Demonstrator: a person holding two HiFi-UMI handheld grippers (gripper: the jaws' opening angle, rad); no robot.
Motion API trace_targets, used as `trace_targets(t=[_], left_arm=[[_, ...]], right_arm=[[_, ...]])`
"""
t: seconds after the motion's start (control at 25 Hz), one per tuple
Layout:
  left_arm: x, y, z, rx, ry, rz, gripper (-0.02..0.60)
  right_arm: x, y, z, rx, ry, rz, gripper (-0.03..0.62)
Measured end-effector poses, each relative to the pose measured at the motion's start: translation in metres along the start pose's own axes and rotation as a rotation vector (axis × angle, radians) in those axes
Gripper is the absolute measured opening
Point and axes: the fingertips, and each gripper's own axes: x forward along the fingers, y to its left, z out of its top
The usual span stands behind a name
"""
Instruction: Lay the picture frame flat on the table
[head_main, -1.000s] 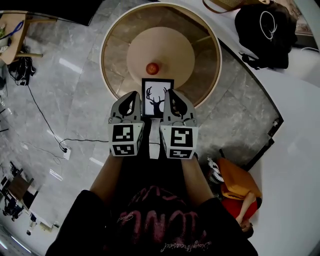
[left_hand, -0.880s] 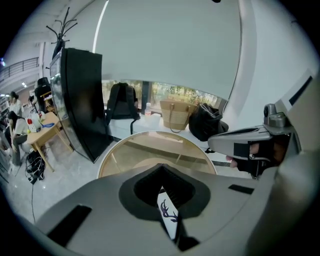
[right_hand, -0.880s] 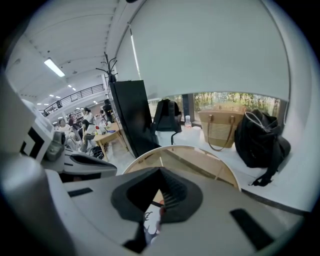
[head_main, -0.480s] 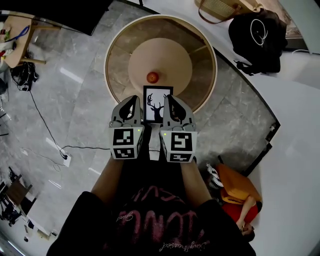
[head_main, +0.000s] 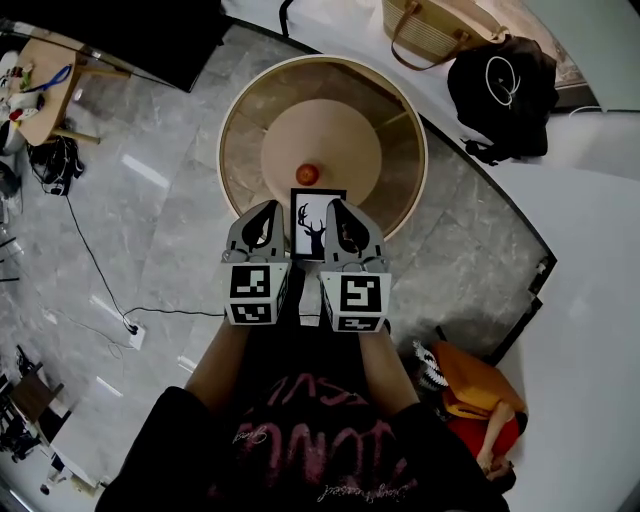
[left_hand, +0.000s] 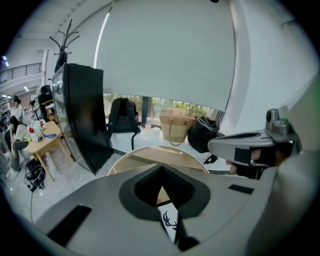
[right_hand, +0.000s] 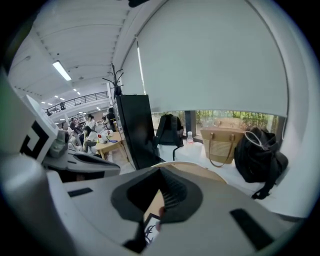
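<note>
frame (head_main: 317, 226), a black-edged rectangle, on round wood-rimmed table (head_main: 223, 145).

I've got the picture frame (head_main: 317, 226) at the 6 o'clock edge of the round worktop (head_main: 250, 150), just inside its rim. It's a small upright rectangle with a thin black border around a white sheet that carries a black antlered deer's head. From the head view its face points up at me, antlers toward 12 o'clock. I can't tell whether it leans on a stand or lies flat. Each gripper view shows only a sliver of white and antler.
</note>
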Motion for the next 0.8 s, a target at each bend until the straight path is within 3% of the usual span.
trace_targets(t=[0.8], left_arm=[[-0.048,0.0,0.067,0.081,-0.128,0.002,0.009]], right_arm=[[-0.044,0.005,0.064,-0.013,-0.108,-0.041,0.02]])
